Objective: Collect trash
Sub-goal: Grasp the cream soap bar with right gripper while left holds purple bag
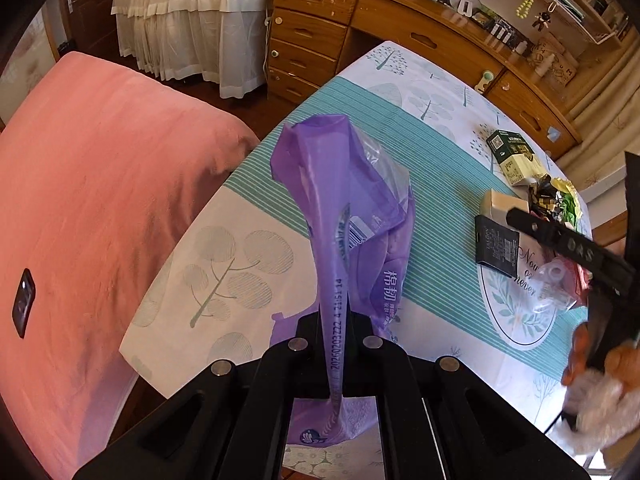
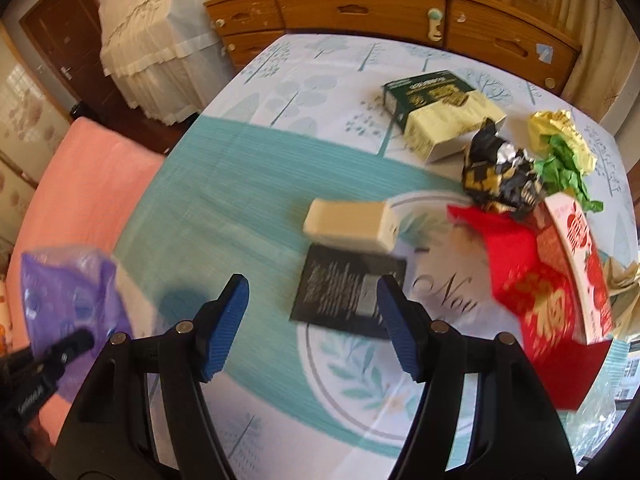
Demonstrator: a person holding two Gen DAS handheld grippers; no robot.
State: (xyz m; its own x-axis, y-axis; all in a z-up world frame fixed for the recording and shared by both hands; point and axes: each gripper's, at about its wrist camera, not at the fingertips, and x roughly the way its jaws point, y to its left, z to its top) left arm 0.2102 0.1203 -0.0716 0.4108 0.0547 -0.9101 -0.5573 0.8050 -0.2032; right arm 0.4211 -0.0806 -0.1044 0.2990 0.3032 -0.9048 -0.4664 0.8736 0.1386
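My left gripper (image 1: 335, 364) is shut on a crumpled purple plastic wrapper (image 1: 344, 200), which hangs above the table's left edge; the wrapper (image 2: 68, 288) shows blurred at the far left of the right wrist view. My right gripper (image 2: 312, 316) stands open above the table with nothing between its blue pads (image 2: 226, 320). Just ahead of it lie a flat black packet (image 2: 344, 296) and a beige box (image 2: 352, 224). Further right are a red box (image 2: 552, 300), crumpled black and gold foil (image 2: 500, 176), green and yellow paper (image 2: 560, 148) and a green and cream carton (image 2: 440, 112).
The table wears a white and teal leaf-print cloth (image 1: 432, 152). A pink bed (image 1: 88, 200) with a dark phone (image 1: 23, 302) lies to the left. A wooden desk with drawers (image 2: 360, 12) stands behind the table. A person's hand (image 1: 600, 368) holds the right gripper.
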